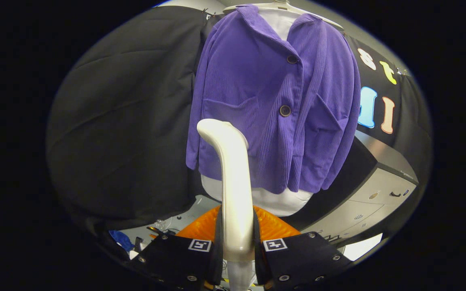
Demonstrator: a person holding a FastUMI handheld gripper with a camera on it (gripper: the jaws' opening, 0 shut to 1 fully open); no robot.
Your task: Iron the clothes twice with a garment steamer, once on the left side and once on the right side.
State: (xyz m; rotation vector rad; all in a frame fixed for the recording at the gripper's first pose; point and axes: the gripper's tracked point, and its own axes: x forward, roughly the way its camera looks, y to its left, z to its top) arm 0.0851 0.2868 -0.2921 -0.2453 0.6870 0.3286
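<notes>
Purple jacket (273, 101), two buttons; claw (236, 242) gripping one steamer (233, 178).

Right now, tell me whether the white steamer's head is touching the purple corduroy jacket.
Cannot tell. In the gripper view the claw is shut on the white steamer, whose head overlaps the purple corduroy jacket, but depth is unclear.

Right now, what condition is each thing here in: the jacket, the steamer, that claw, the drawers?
Purple jacket: hanging on a hanger over a white garment, two buttons fastened.
Garment steamer: upright, clamped between the fingers, its head just short of the jacket's lower front.
Gripper: shut on the steamer's handle.
Cabinet drawers: closed.
Orange object: behind the fingers, partly hidden.
</notes>
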